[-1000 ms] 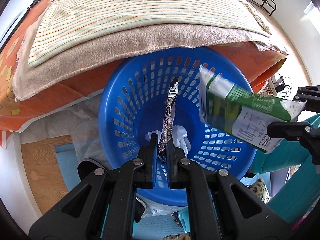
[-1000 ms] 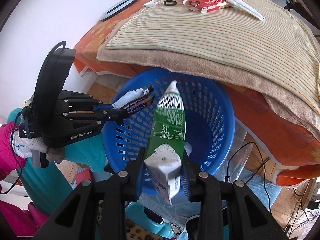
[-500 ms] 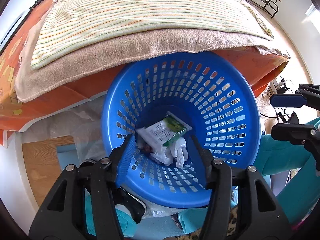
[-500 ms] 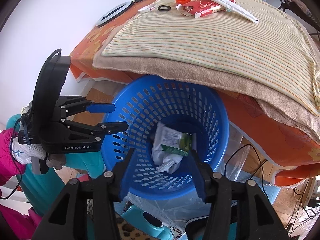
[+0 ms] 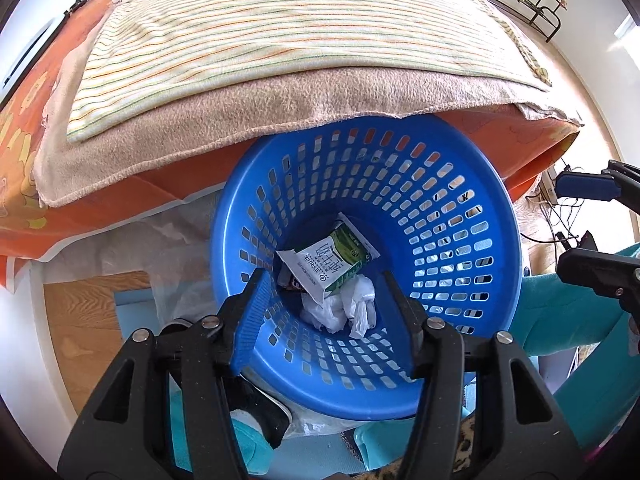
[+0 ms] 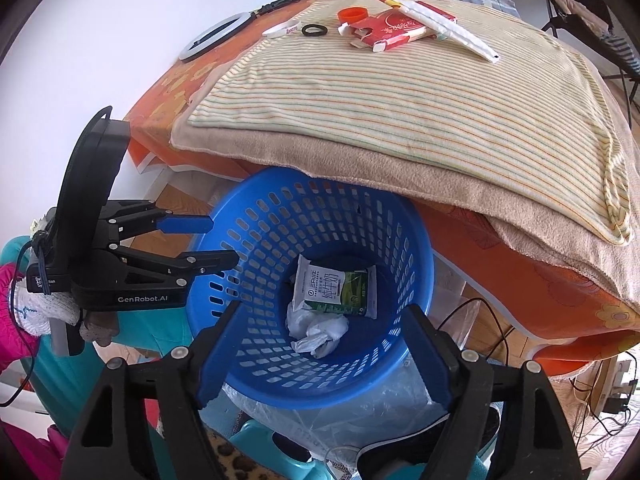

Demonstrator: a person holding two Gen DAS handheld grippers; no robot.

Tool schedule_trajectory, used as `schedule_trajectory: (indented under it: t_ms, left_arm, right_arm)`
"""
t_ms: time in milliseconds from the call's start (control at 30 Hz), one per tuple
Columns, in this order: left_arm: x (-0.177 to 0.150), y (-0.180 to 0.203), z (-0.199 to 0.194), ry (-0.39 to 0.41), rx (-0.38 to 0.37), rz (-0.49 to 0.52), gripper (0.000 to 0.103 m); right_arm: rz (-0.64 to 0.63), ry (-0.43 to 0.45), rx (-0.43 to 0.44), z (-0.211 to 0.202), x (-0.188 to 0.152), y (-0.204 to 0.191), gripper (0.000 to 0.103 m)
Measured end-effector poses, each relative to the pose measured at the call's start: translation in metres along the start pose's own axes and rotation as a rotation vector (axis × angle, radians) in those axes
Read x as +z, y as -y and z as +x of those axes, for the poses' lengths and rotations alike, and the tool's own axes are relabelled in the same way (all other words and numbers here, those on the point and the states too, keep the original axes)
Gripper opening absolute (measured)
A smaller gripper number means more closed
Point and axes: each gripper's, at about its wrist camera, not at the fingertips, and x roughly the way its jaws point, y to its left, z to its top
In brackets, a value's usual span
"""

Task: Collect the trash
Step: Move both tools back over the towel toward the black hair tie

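Right hand-held gripper (image 6: 322, 354) jaws just been opening, nothing between; left hand-held gripper (image 5: 324, 320) open, empty. We see milk carton (image 6: 335, 289) dropped in blue basket (image 6: 416, 240). Next trash, red packet (image 6: 394, 28), lies far across desk, long axis crosswise; right nearer, we judge.

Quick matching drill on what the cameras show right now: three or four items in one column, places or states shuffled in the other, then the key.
Things
1. milk carton
2. orange bottle cap
3. left gripper
4. black ring

Places or states
A. on the striped cloth, beside the white band
B. lying flat in the blue basket
C. open, nothing between its fingers
D. on the striped cloth, next to the red box

Pairs: 1-B, 2-D, 3-C, 4-A
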Motion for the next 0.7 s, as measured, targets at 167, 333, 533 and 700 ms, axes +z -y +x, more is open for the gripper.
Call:
schedule_trajectory:
  t_ms: [167, 333, 533, 700]
  left_arm:
    - [0.004, -0.002, -0.005, 0.013, 0.003, -0.012, 0.056]
    - [0.012, -0.006, -0.010, 0.022, -0.001, -0.024, 0.056]
    - [0.028, -0.011, -0.021, 0.041, -0.014, -0.051, 0.056]
    - [0.055, -0.021, -0.036, 0.088, 0.002, -0.050, 0.056]
  right_arm:
    - [0.006, 0.015, -0.017, -0.004, 0.003, 0.002, 0.085]
    - [0.018, 0.021, -0.025, -0.007, 0.008, 0.004, 0.085]
    - [0.053, 0.047, -0.007, -0.018, 0.018, 0.012, 0.085]
    - [0.059, 0.103, -0.035, -0.035, 0.038, 0.023, 0.086]
